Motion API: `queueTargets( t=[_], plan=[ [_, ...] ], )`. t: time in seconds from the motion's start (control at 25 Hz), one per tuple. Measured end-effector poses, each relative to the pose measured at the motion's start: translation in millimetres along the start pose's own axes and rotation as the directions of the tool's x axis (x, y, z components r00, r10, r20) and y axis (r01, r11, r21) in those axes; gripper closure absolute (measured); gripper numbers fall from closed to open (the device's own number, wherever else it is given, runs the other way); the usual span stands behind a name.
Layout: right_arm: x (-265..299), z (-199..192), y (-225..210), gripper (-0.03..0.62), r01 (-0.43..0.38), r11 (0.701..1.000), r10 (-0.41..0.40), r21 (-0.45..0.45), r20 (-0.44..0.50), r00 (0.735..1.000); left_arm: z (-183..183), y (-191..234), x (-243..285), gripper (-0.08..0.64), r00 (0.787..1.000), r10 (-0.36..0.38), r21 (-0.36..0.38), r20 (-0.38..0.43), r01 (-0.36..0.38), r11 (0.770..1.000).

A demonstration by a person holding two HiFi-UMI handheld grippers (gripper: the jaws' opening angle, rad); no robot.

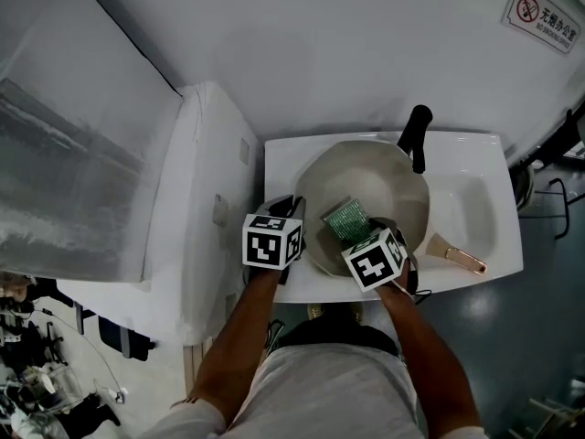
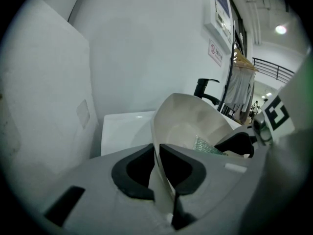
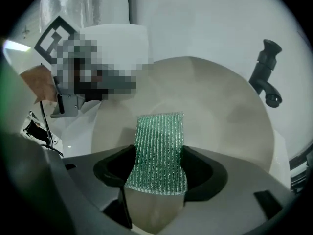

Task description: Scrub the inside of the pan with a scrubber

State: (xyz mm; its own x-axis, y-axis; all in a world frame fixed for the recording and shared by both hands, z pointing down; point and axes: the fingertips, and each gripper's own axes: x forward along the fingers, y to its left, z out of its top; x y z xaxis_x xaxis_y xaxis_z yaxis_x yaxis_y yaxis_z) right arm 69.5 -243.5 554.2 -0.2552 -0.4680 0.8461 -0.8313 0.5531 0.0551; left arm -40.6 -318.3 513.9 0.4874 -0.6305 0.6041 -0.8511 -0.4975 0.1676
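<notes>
A pale round pan point(image 1: 379, 176) sits tilted in the white sink point(image 1: 480, 204). My left gripper point(image 1: 294, 213) is shut on the pan's left rim; in the left gripper view the thin rim point(image 2: 156, 151) stands between the jaws of that gripper point(image 2: 157, 169). My right gripper point(image 1: 355, 230) is shut on a green mesh scrubber point(image 1: 346, 217) over the pan's near inner side. In the right gripper view the scrubber point(image 3: 159, 148) sticks out past the right gripper point(image 3: 159, 173) toward the pan's inside point(image 3: 215, 111). The scrubber point(image 2: 205, 145) also shows in the left gripper view.
A black faucet point(image 1: 418, 135) rises at the sink's back edge, over the pan's far rim. A wooden-handled brush point(image 1: 457, 256) lies on the sink's front right rim. A white cabinet point(image 1: 210, 181) stands against the sink's left side, and a white wall runs behind.
</notes>
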Motion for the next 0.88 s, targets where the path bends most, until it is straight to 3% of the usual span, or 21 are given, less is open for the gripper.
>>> queueTargets(
  t=[0.28,0.68,0.88],
  plan=[
    [15,-4,18,0.288,-0.029,0.999,0.028,-0.041,-0.035,0.999,-1,-1,0,0.515,1.000,0.002,0.001,-0.002,-0.002,1.000],
    [8,-27,-31,0.288,0.073,0.997,-0.076,-0.039,-0.101,0.992,0,0,0,0.515,1.000,-0.001,0.004,0.001,0.001,1.000],
    [3,-24,-37,0.288,0.091,0.995,-0.095,-0.047,-0.086,0.992,0,-1,0,0.515,1.000,0.002,0.010,-0.001,-0.002,1.000]
  ],
)
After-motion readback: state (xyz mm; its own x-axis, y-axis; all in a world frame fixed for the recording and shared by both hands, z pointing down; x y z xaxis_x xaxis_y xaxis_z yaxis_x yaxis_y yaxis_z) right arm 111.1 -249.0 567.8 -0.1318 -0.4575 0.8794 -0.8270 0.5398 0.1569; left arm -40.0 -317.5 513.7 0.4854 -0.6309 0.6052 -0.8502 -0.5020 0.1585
